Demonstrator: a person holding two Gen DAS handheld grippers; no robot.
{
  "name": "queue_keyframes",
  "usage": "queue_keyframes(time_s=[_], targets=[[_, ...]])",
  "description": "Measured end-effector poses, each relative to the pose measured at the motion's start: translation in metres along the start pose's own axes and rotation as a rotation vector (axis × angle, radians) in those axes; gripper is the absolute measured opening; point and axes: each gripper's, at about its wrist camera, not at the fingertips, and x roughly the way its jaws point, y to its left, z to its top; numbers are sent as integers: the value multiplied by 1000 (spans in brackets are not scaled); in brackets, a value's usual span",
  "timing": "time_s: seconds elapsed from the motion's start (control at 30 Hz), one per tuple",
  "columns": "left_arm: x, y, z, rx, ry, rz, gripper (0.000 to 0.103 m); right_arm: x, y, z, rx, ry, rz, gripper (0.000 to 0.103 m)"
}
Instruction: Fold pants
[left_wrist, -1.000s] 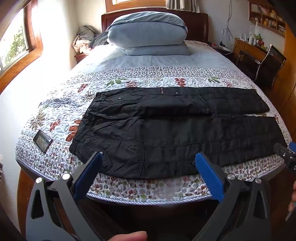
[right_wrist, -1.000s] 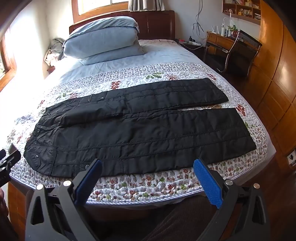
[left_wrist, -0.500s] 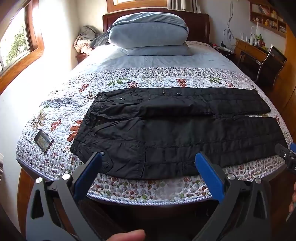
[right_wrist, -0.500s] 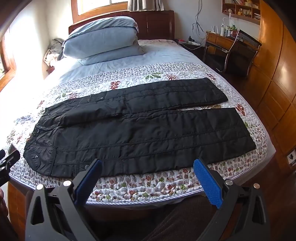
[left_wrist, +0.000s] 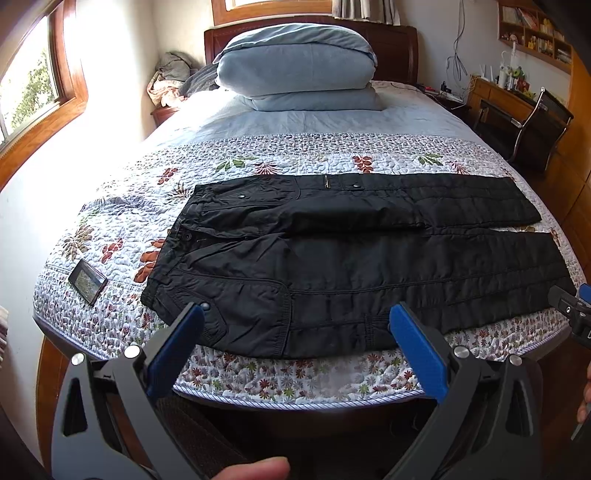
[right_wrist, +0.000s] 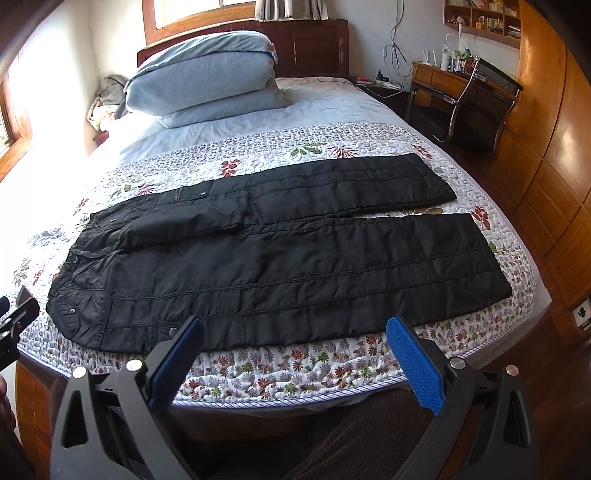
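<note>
A: Left gripper (left_wrist: 295, 343), right gripper (right_wrist: 293, 354)?
B: Both spread wide, holding nothing, hanging before the bed edge.
A: Pants (left_wrist: 351, 266)?
B: Flat at 12 o'clock on quilt (left_wrist: 295, 162), waist toward 9. Slightly nearer than before. No containers seen.

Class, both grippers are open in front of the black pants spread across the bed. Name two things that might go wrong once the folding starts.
1. The pants lie close to the bed's near edge; a pull toward the person might drag them off.
2. A phone lies on the quilt beside the waistband; fabric swung that way may knock it off.
</note>
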Motion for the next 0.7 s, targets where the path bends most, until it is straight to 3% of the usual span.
queue_keyframes(time_s=[0.7], targets=[[0,0,3,7,-11,12,100,3,1,-1,1,6,0,100]])
